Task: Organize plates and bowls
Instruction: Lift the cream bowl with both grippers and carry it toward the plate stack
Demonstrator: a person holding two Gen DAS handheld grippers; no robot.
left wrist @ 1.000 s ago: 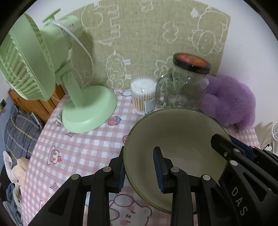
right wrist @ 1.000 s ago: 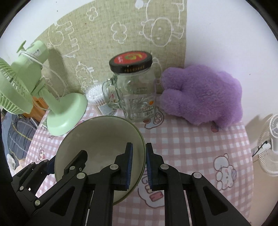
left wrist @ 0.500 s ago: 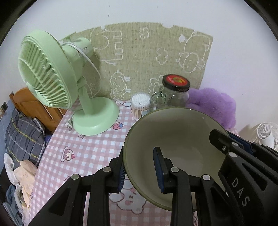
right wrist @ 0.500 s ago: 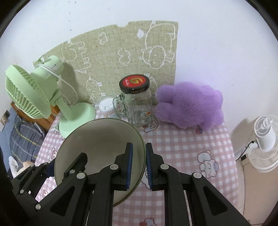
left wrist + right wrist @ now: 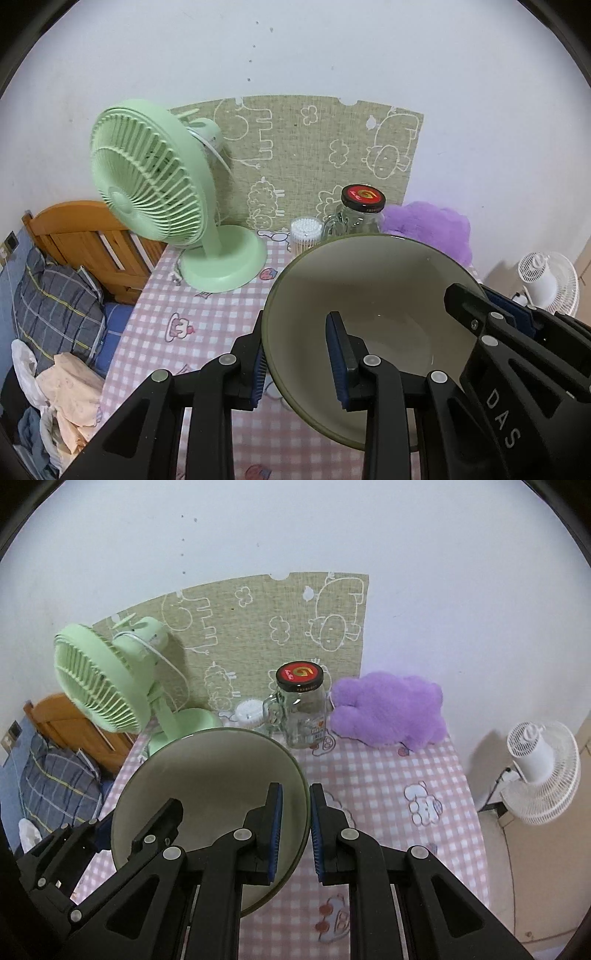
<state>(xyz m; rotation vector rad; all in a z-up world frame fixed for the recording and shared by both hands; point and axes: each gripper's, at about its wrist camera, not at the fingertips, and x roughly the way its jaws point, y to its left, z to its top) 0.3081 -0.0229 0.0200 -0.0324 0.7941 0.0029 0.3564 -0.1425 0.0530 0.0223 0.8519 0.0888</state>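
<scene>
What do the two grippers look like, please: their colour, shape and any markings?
Both are black plastic. The left gripper and right gripper each have two angular, open-framed fingers with silver rivets and ribbed blue pads. White letters "DAS" mark the right one's side. No cables or sleeves show.
</scene>
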